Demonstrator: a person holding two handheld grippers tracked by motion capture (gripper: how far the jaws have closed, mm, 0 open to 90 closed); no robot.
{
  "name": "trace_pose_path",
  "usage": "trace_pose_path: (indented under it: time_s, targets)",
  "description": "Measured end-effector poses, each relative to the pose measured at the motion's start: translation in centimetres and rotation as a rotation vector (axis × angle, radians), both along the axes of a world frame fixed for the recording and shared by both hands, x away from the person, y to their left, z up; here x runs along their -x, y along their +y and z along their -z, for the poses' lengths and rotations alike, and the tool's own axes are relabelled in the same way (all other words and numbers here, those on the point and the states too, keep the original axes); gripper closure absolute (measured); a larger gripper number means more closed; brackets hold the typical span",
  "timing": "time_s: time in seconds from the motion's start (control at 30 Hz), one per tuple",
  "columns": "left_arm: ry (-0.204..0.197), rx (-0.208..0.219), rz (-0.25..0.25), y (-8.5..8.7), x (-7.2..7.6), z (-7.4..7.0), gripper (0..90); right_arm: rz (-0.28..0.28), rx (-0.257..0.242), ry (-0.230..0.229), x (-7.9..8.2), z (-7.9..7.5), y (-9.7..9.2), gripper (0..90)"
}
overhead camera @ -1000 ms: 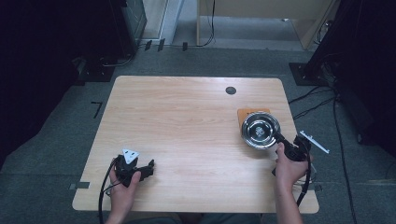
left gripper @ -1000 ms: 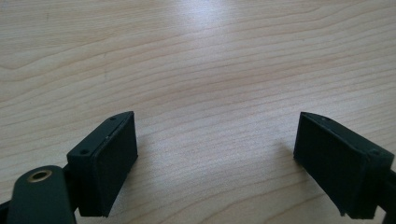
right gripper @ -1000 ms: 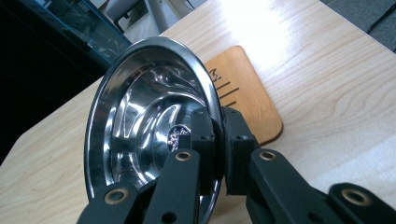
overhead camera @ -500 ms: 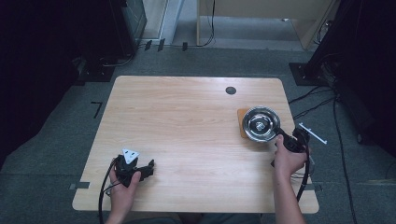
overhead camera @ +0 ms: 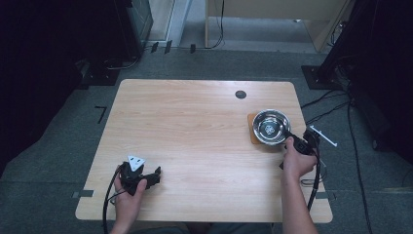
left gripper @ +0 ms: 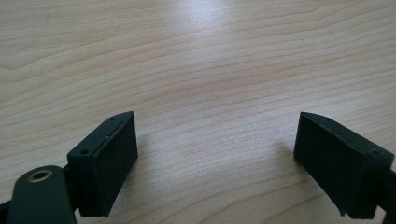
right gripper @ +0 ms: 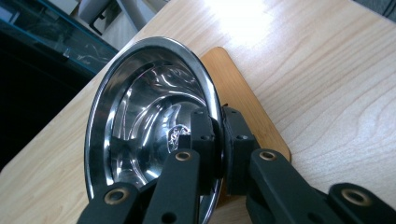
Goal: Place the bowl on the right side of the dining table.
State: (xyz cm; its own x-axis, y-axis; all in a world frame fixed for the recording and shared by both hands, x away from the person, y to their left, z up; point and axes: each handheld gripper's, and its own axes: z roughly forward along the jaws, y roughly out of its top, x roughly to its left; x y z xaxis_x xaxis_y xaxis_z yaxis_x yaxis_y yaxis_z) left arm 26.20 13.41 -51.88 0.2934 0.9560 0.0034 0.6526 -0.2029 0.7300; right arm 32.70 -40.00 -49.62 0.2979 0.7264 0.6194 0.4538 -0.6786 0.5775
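A shiny steel bowl (overhead camera: 269, 126) sits over a small wooden board (overhead camera: 252, 135) near the table's right edge. My right gripper (overhead camera: 289, 138) is shut on the bowl's near-right rim. In the right gripper view one jaw is inside the bowl (right gripper: 140, 121) and the other outside, right gripper (right gripper: 218, 135) pinching the rim above the board (right gripper: 245, 109). Whether the bowl rests on the board or hangs just above it I cannot tell. My left gripper (overhead camera: 155, 176) lies on the table at the front left. The left gripper (left gripper: 215, 163) is open, with bare wood between its jaws.
A dark round grommet (overhead camera: 240, 94) is set into the wooden table (overhead camera: 195, 126) behind the bowl. The right hand is close to the table's right edge. Cables trail from both grippers off the front edge, and more lie on the floor at the right.
My right hand and the bowl in its grip have moved away from the person, and the bowl now lies over the wooden board. The left gripper has stayed still.
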Motion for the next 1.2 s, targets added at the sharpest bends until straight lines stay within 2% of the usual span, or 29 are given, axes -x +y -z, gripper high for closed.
trace_pose_path:
  time_s: [0.53,0.73,1.03,1.2]
  targets:
    - [0.000,0.000,0.000,0.0,0.0,0.0,13.1,0.126,-0.180,0.081,-1.0,0.5,0.2,86.0]
    - [0.000,0.000,0.000,0.0,0.0,0.0,13.1,0.170,-0.241,0.096,-1.2,0.7,0.1,85.7]
    - [-0.001,0.002,-0.002,0.0,0.0,0.0,13.1,0.196,-0.233,0.081,-1.4,0.3,0.6,83.2]
    - [0.000,0.000,0.000,0.0,0.0,0.0,13.1,0.207,-0.247,0.068,-1.3,0.5,0.6,82.7]
